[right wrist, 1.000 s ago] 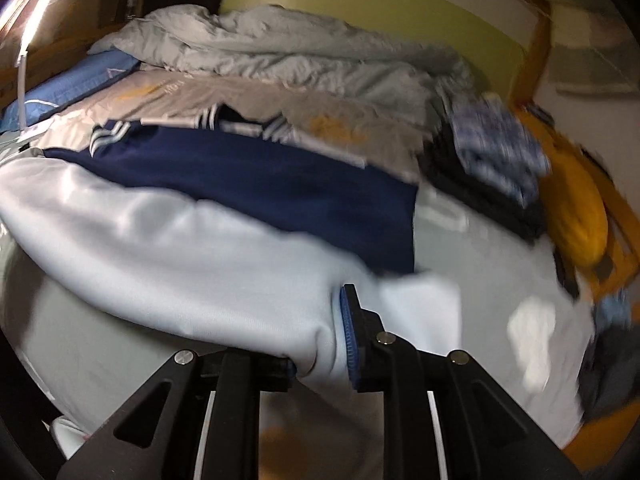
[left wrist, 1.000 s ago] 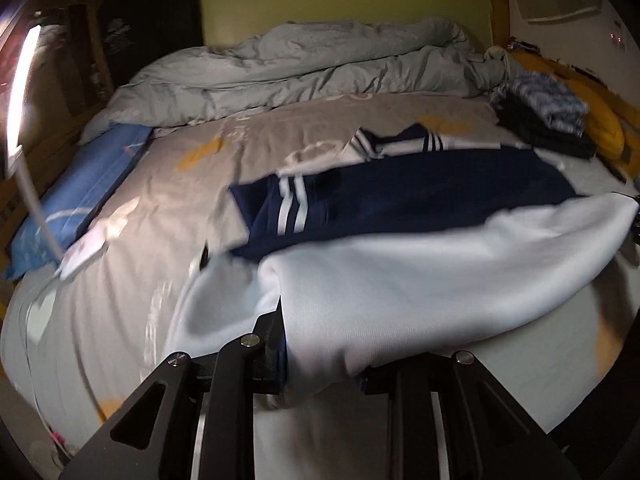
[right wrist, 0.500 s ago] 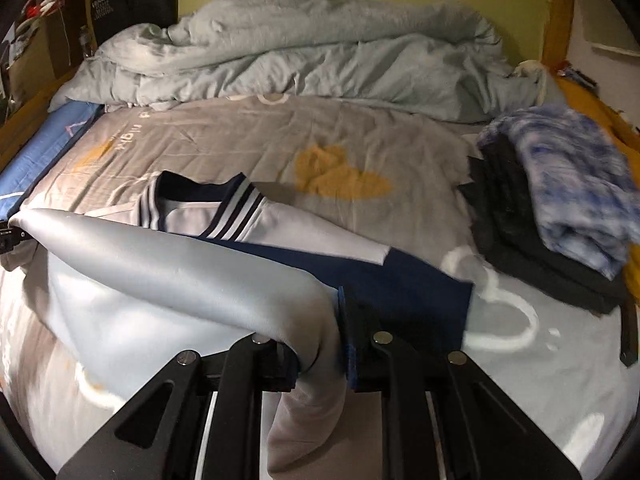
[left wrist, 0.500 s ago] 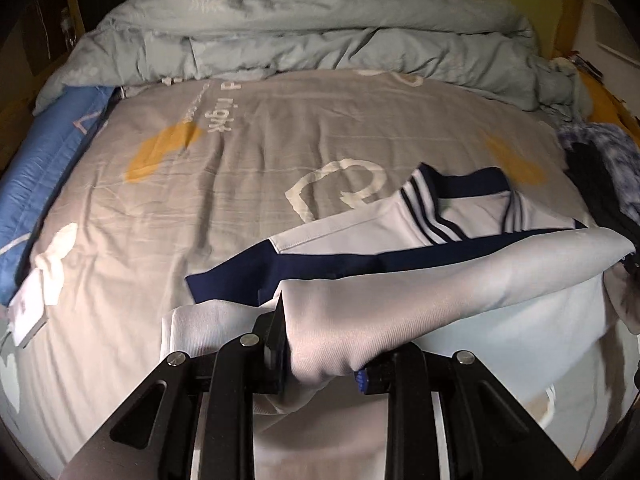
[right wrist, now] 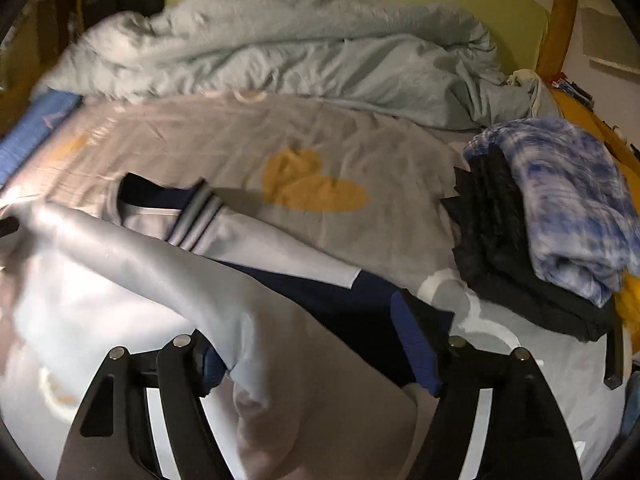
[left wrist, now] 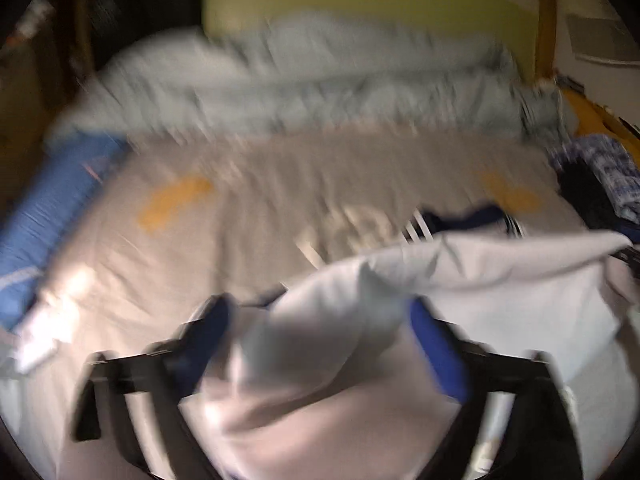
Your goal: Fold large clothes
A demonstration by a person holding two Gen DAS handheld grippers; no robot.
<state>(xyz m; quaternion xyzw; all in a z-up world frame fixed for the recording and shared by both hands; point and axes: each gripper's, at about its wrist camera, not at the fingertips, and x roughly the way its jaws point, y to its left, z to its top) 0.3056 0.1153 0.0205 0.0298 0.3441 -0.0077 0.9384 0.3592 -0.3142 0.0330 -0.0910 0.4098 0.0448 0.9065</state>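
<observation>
A white and navy sweatshirt (right wrist: pixel 120 280) lies on the bed, its lower half folded up over the navy chest band; the striped collar (right wrist: pixel 196 208) shows beyond the fold. It also shows in the blurred left wrist view (left wrist: pixel 500 288). My left gripper (left wrist: pixel 320 336) is open, its blue-padded jaws wide apart with the white hem lying loose between them. My right gripper (right wrist: pixel 316 348) is open too, the folded white edge resting between its fingers.
A crumpled grey duvet (right wrist: pixel 280 52) fills the head of the bed. A stack of folded dark and blue-white clothes (right wrist: pixel 560 208) sits at the right. A blue pillow (left wrist: pixel 44 208) lies at the left. The grey sheet (right wrist: pixel 280 136) has yellow duck prints.
Both grippers carried the white hem forward over the sweatshirt, then opened and let it go. The left wrist view is now blurred by motion.
</observation>
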